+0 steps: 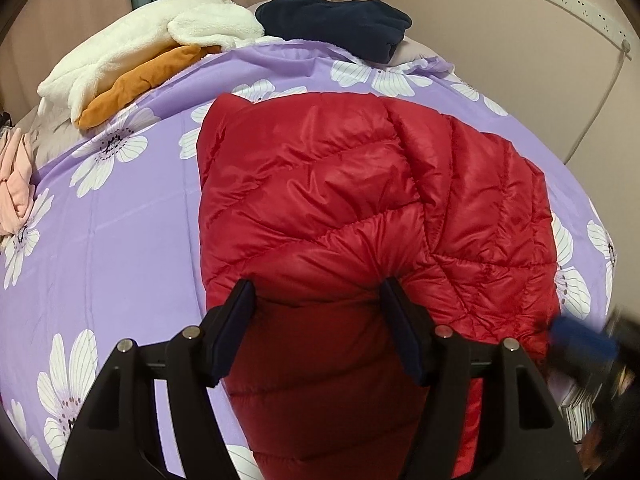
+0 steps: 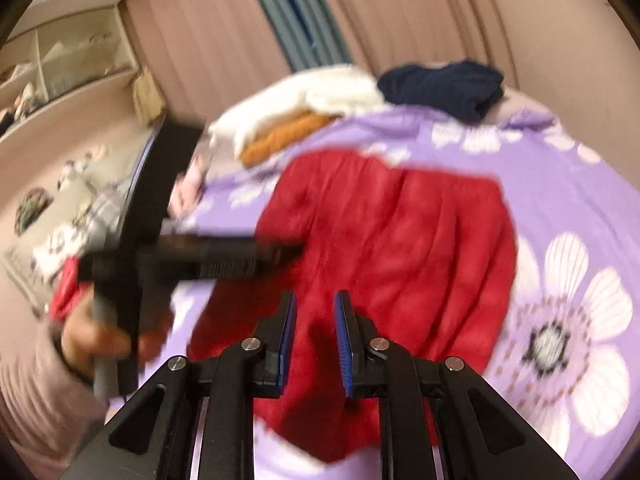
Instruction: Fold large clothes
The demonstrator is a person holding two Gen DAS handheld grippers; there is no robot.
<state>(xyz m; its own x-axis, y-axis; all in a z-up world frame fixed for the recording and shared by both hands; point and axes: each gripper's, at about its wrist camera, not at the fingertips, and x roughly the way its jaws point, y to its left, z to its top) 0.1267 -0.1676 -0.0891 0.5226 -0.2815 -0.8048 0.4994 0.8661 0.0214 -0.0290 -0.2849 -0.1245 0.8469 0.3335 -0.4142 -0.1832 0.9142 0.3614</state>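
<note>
A red quilted jacket (image 1: pixel 360 184) lies on the purple flowered bedspread (image 1: pixel 120 220), partly folded over itself. My left gripper (image 1: pixel 317 292) stands wide, with a thick roll of the jacket filling the gap and both pads pressing into it at the near end. In the blurred right wrist view the same jacket (image 2: pixel 400 240) spreads ahead, and a hand (image 2: pixel 100 340) holds the left gripper (image 2: pixel 280 254) at its left edge. My right gripper (image 2: pixel 316 320) hovers over the jacket's near end, its blue pads a narrow gap apart with nothing pinched. It also shows as a blur (image 1: pixel 584 340) beside the jacket's right hem.
At the far end of the bed lie a white fleece (image 1: pixel 140 52), an orange garment (image 1: pixel 136 92) and a navy garment (image 1: pixel 336 24). A pink cloth (image 1: pixel 14 184) sits at the left edge. Shelves (image 2: pixel 60 64) stand left, curtains behind, a socket strip (image 1: pixel 580 4) on the right wall.
</note>
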